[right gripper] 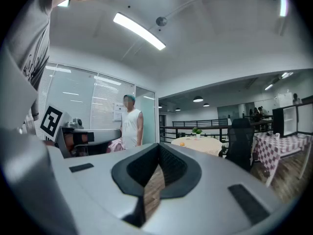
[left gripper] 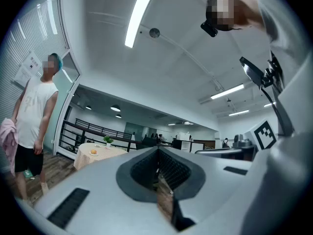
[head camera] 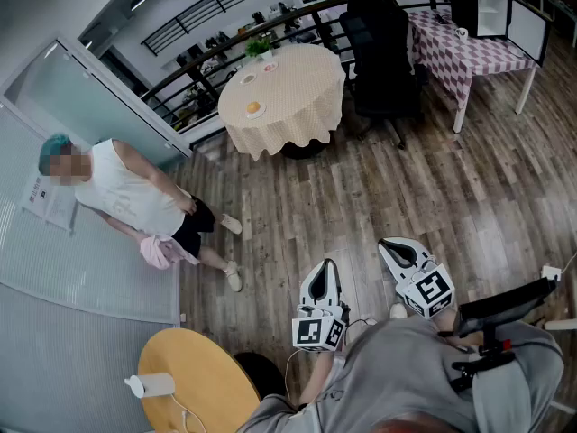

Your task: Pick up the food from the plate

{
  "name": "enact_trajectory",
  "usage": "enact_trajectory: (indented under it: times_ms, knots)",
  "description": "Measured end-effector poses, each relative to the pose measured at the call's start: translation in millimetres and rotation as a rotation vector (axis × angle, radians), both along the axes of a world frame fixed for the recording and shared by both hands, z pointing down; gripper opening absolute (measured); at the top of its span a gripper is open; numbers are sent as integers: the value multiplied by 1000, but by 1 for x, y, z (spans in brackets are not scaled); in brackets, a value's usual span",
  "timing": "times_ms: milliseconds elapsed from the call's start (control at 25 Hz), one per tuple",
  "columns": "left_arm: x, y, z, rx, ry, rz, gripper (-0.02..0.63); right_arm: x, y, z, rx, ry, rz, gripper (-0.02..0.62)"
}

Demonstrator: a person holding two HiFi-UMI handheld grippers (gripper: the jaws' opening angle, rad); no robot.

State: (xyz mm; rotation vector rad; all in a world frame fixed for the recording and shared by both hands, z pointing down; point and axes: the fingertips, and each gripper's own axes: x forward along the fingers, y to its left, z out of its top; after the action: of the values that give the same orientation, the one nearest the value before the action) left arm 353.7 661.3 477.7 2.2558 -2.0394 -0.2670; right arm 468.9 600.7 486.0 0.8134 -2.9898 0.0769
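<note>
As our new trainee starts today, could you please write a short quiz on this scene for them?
1. True or false: the left gripper holds the orange food.
2. The plate under the food sits on: A the round table; B the checked table; C the floor.
3. Fill in: the jaws of the right gripper are ____.
Key: 1 false; 2 A; 3 shut, with nothing between them.
</note>
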Motion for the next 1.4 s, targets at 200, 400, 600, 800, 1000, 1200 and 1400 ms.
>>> enact_trajectory:
  times_ms: [200, 400, 600, 800, 1000, 1200, 1400]
  knots:
    - [15, -11, 5, -7, -2, -11, 9, 13, -13, 6, -13, -8, -9, 15]
    - [27, -25, 6, -16, -25, -34, 9, 23, -31, 8, -31, -44, -26, 15]
    - [36, -35, 4, -14, -22, -94, 9, 27, -58, 22, -39, -21, -28, 15]
    - [28, -41, -9, -15, -51, -140, 9, 20, -77, 14, -69, -70, -59, 15]
    - [16, -60, -4, 6, -73, -169, 9, 15, -100, 22, -81, -75, -66, 15]
    - [-6, -92, 11, 5, -43, -175, 9, 5, -128, 34, -93, -66, -48, 15]
    - [-50, -140, 22, 8, -17, -168, 9, -28, -173, 43, -90, -59, -22, 15]
